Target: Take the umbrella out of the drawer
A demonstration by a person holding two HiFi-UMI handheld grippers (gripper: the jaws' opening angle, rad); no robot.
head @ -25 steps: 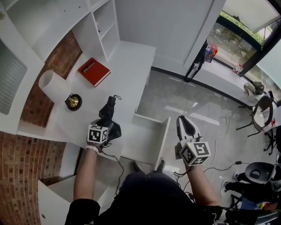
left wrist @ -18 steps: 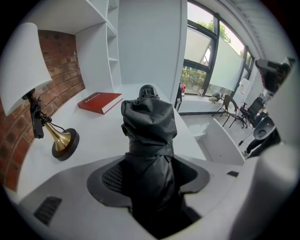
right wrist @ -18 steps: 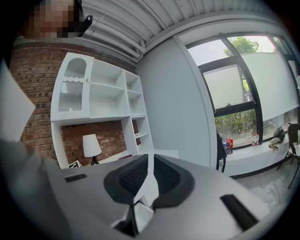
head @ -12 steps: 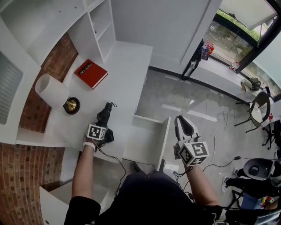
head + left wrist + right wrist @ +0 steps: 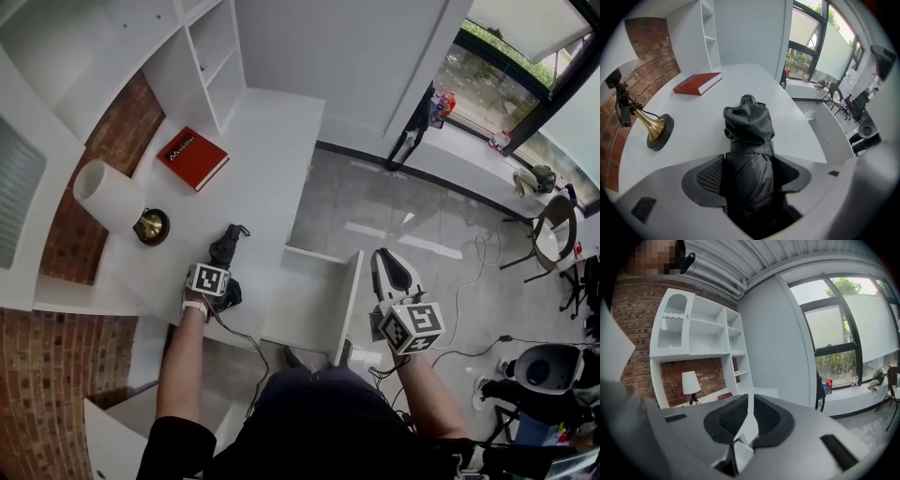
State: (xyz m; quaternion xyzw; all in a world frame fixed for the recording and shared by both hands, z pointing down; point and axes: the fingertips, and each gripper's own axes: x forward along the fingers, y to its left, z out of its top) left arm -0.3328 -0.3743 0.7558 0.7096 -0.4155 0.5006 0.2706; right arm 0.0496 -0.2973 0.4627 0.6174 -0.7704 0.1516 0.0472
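The folded black umbrella (image 5: 228, 247) lies on the white desk (image 5: 272, 159), its handle end pointing toward the back. My left gripper (image 5: 221, 279) points steeply down over its near end. In the left gripper view the umbrella (image 5: 749, 136) fills the gap of the left gripper (image 5: 749, 177), whose jaws are opening while the pads still touch the cloth. The drawer (image 5: 314, 300) stands pulled out below the desk's edge. My right gripper (image 5: 386, 262) hovers to the right of the drawer with nothing in it; in its own view the right gripper (image 5: 750, 420) shows only a thin slit.
A red book (image 5: 191, 157) lies further back on the desk, and a white lamp (image 5: 111, 195) with a brass base (image 5: 658, 131) stands at the left. White shelves (image 5: 211, 47) rise behind. Cables and an office chair (image 5: 553, 361) are on the floor at the right.
My left gripper has come down with the umbrella, which now lies flatter on the desk. The right gripper has stayed in place.
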